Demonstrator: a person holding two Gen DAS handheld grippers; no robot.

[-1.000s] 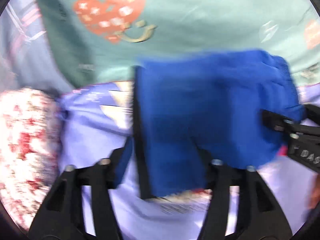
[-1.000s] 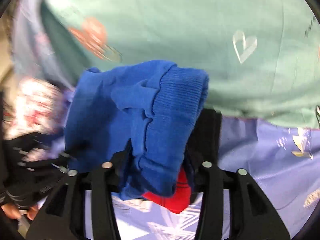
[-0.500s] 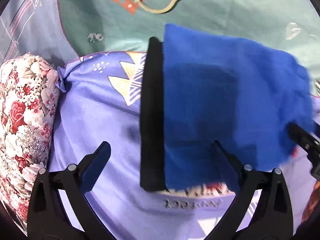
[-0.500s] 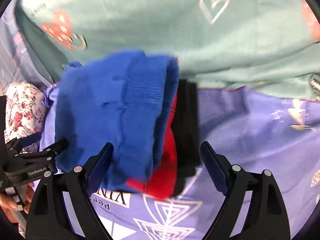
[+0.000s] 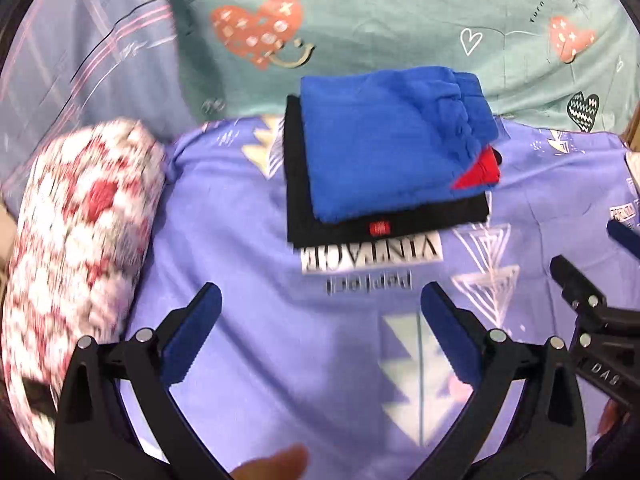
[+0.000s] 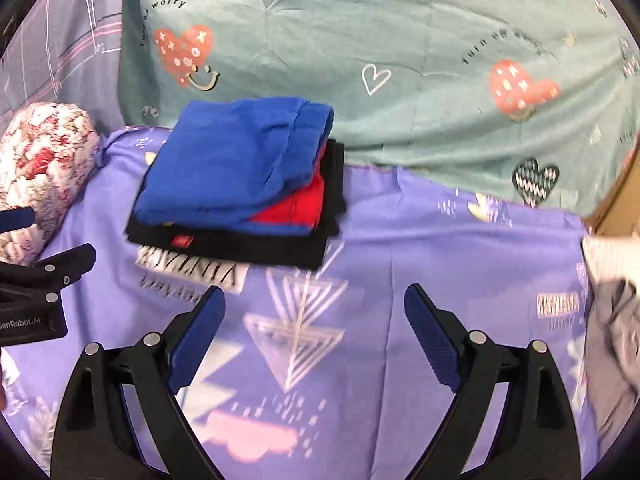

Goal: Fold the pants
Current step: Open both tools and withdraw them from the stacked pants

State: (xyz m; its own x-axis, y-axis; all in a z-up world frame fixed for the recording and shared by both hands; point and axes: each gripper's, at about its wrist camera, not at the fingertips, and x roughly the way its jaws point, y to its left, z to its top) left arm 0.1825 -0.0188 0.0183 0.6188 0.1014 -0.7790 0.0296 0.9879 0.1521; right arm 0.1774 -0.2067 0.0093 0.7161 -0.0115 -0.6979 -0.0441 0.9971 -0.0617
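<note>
Purple printed bedsheet (image 5: 248,248), teal sheet (image 5: 400,12) behind

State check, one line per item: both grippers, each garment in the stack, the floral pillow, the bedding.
left gripper: open, holding nothing
right gripper: open, holding nothing
blue pants: folded, top of the stack, released
red garment: folded, mostly hidden under the blue pants
black garment: folded flat, bottom of the stack
floral pillow: lying left of the stack, apart from it
purple sheet: spread flat under the stack
green blanket: spread behind the stack
</note>
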